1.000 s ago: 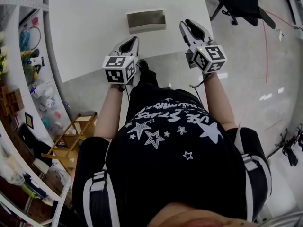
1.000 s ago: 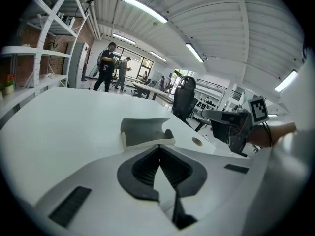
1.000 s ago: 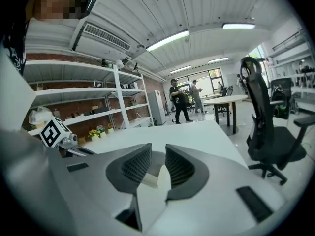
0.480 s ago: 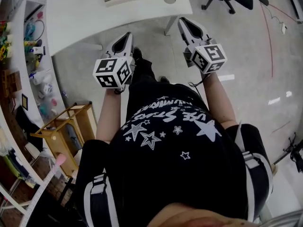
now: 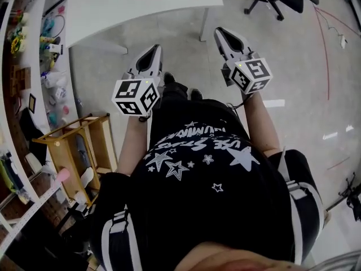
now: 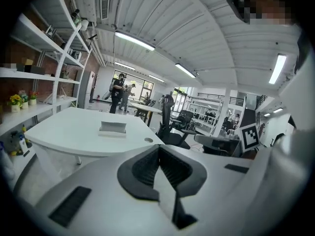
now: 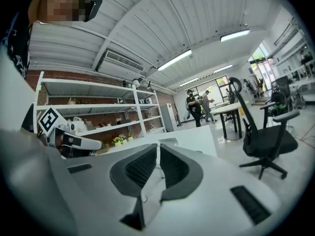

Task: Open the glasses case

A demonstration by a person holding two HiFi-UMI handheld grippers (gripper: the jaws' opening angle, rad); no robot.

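The left gripper (image 6: 158,151) has its ribbed jaws pressed together on nothing. The right gripper (image 7: 158,147) has just been closing and now shows only a thin slit between its jaws, with nothing in it either. Both hang out over the floor (image 5: 186,61), well apart from the desk (image 5: 101,7). The glasses case (image 6: 112,128) lies on the desk, set back from the near edge and toward the corner with the round cable hole (image 6: 148,140). To work on the case, the person would likely need to step in and spread both pairs of jaws before reaching. One gripper should then pin the base flat while the other takes the lid by its front lip, so the case does not skate across the smooth top. The case looks like a pale, low oblong with a greyer panel standing up from it. That panel may be a raised lid, though it is too small to be sure.
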